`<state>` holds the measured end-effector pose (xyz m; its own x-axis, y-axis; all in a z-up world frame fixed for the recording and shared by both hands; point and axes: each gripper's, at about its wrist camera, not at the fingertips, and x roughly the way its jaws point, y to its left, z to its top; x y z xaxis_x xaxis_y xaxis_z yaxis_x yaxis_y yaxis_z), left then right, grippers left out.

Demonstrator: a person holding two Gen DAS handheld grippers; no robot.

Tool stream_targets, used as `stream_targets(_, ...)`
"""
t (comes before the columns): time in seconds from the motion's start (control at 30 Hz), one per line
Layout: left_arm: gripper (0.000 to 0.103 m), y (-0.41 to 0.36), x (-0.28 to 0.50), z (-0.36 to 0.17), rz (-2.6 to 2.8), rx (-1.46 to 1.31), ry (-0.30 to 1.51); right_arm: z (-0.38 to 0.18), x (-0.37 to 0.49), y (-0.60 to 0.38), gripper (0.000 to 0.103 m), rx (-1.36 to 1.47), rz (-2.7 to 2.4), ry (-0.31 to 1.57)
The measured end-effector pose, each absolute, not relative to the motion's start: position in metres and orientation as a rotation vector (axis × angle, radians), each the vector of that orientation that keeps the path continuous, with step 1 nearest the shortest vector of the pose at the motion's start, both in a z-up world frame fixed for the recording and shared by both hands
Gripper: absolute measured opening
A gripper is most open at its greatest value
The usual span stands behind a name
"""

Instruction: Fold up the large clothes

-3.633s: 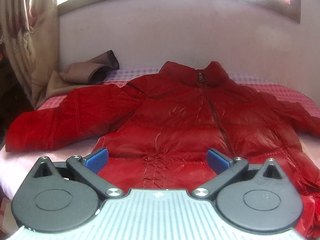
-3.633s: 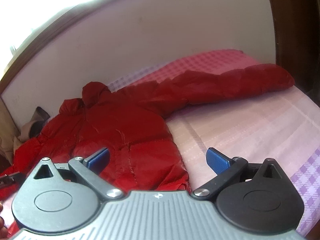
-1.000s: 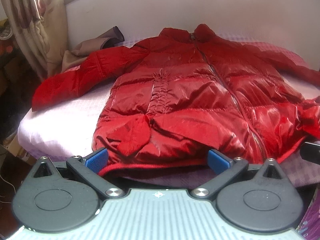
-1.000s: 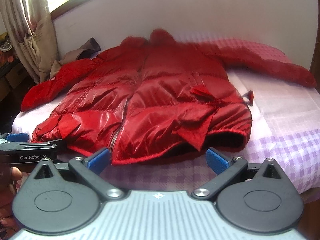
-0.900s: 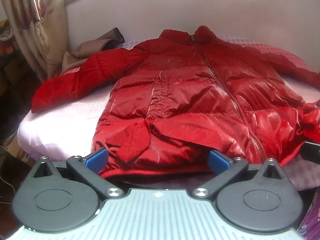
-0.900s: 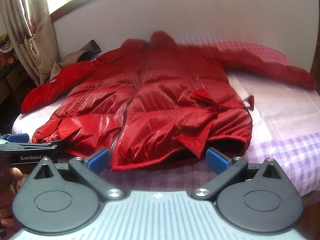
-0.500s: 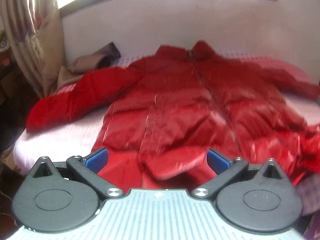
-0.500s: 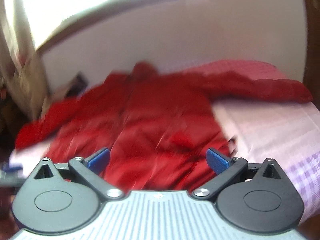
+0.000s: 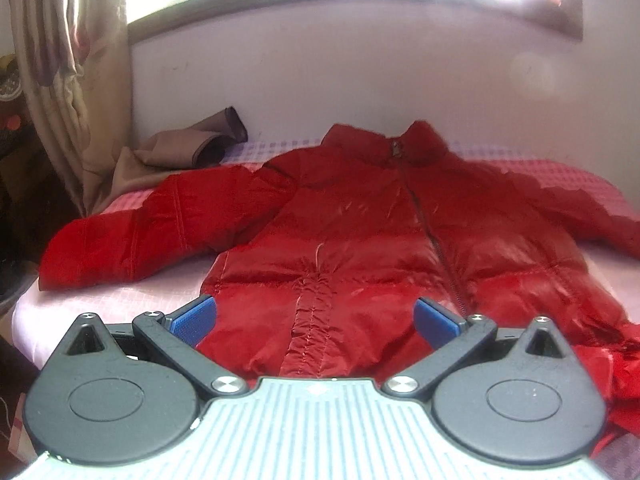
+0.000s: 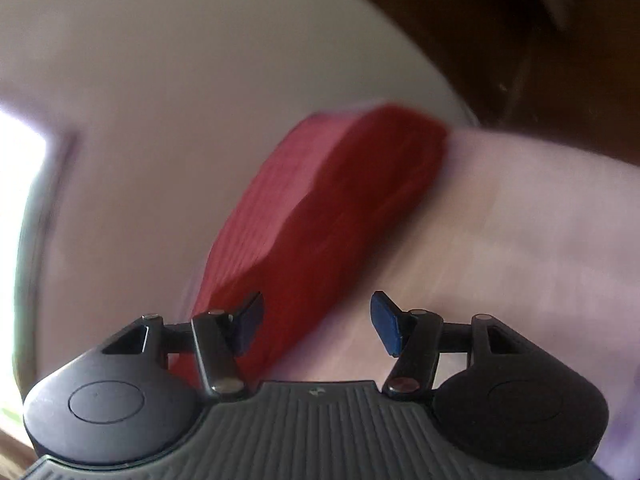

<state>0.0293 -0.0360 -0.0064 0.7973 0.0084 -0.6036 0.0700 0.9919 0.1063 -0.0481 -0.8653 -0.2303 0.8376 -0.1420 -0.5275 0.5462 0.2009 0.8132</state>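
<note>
A red puffer jacket [image 9: 360, 240] is seen laid flat on the bed [image 9: 100, 300], front up, collar toward the wall [image 9: 320, 80] and hem toward the camera. One sleeve [image 9: 160, 232] is stretched out to the picture's left; the other is cut off at the right edge of the left wrist view. The near hem is hidden behind the left tool [image 9: 314, 318], whose blue pads [image 9: 192, 320] are held wide apart over the jacket front with nothing pressed between them. A brown garment [image 9: 188, 152] is bunched at the bed's far left corner beside a curtain [image 9: 68, 80], and the window above is washed out by glare.

The right wrist view is heavily smeared and tilted — only a red sleeve [image 10: 332, 216] lying on the pale bedcover [image 10: 520, 240] can be made out. The right tool [image 10: 316, 320] is closing; its pads are seen partly apart, with the sleeve beyond them, and whether the cloth is touched cannot be told.
</note>
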Motion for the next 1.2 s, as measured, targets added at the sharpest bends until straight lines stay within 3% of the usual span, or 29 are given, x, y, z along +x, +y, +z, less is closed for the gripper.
stream_targets(0.2,0.103,-0.034,0.041,-0.017,-0.023,0.135,0.688,-0.247,-0.037,-0.898,0.055,1.345,-0.551,0.282)
stream_targets(0.23,0.103,-0.034,0.041,-0.018,-0.022,0.131,0.691,-0.248,-0.034,-0.900,0.047,1.338,-0.558,0.284)
stream_targets(0.27,0.103,-0.031,0.041,-0.018,-0.022,0.127,0.692,-0.249,-0.029,-0.901,0.025,1.321,-0.577,0.305)
stream_targets(0.3,0.103,-0.030,0.040,-0.017,-0.021,0.127,0.690,-0.250,-0.024,-0.902,0.016,1.299,-0.597,0.342)
stream_targets(0.37,0.103,-0.026,0.039,-0.014,-0.010,0.136,0.677,-0.244,-0.016,-0.907,0.008,1.254,-0.604,0.356)
stream_targets(0.53,0.103,-0.003,0.031,-0.003,0.044,0.108,0.609,-0.148,0.024,-0.878,0.006,1.026,-0.420,0.270)
stream_targets(0.67,0.103,0.019,0.031,0.000,0.096,0.064,0.607,-0.059,0.084,-0.798,0.006,0.918,-0.137,0.210)
stream_targets(0.77,0.103,0.036,0.030,-0.002,0.120,0.036,0.621,-0.022,0.134,-0.726,0.006,0.878,0.041,0.219)
stream_targets(0.93,0.103,0.070,0.026,-0.003,0.156,0.013,0.606,-0.024,0.208,-0.605,0.006,0.837,0.230,0.339)
stream_targets(1.2,0.103,0.141,0.043,-0.021,0.170,-0.105,0.671,-0.105,0.277,-0.455,0.006,0.655,0.257,0.615)
